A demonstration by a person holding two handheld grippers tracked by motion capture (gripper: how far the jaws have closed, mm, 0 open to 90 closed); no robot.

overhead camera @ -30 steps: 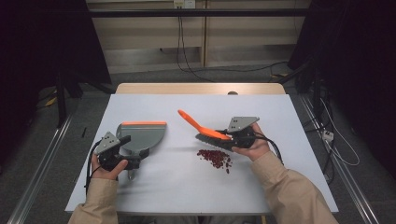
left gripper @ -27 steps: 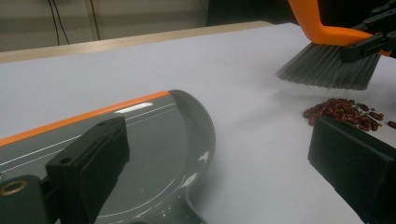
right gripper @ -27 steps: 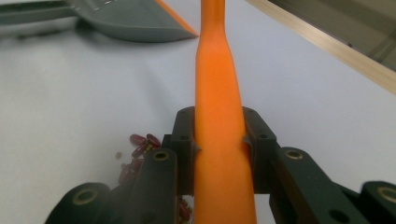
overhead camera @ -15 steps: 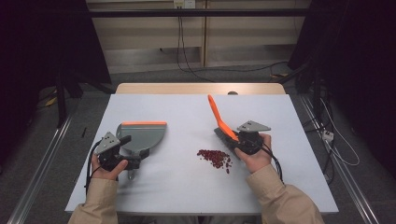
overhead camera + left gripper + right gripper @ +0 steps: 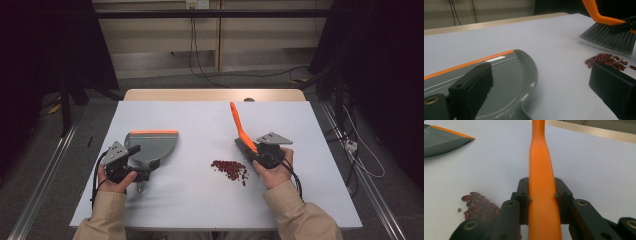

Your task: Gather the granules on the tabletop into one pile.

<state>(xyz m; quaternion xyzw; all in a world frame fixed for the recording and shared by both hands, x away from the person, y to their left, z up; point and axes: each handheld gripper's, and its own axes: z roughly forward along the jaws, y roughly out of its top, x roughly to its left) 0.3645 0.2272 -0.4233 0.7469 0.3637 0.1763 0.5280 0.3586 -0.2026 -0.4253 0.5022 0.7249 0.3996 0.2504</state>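
On the white bench [image 5: 200, 200] there's a little pile of red beans [image 5: 229, 169] sitting roughly between the two hands, a bit closer to the right one. The right tongs [image 5: 541, 195] are clamped tight on the orange handle of a brush [image 5: 239, 127], with the handle sticking up and away and the grey bristles [image 5: 609, 38] down near the bench, just beside the beans on their far right side. Looks like it's held that way so the bristles can drag the beans leftward in one sweep.

Over on the left, the grey dustpan [image 5: 150, 146] lies flat with its orange lip on the far edge, well apart from the beans. The left tongs [image 5: 131, 167] sit at the pan's handle end. In the left gripper view the two black jaws stand wide apart, one over the pan and one off to the side, so they're spread, not pinching anything that can be made out. The hand probably parks there to steady or reposition the pan.

Judging by the layout, the pan's opening doesn't face the beans yet, so it likely needs turning or sliding closer before sweeping makes sense.
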